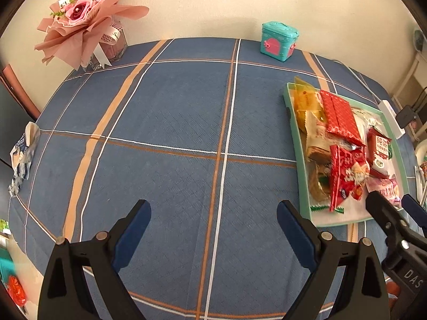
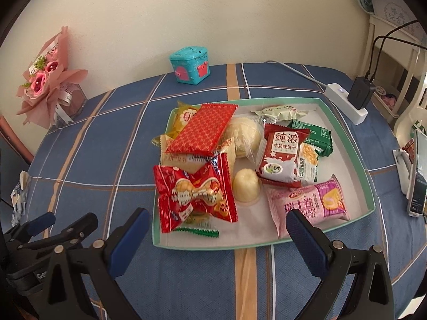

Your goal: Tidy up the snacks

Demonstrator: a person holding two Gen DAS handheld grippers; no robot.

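Crinkly red foil snack bag [image 2: 196,193] at near-left of mint-rimmed white tray [image 2: 369,186] | light, slippery, I'd pinch a sealed end | right tool [image 2: 217,228] and left tool [image 1: 213,222] spread wide, empty

The red-and-white biscuit packet [image 2: 283,157] reads "纯浓 牛奶味饼干"; the right gripper's body [image 1: 412,277] shows "DAS".

The left gripper [image 1: 213,229] and the right gripper [image 2: 217,236] both hang wide open, side by side, holding nothing.
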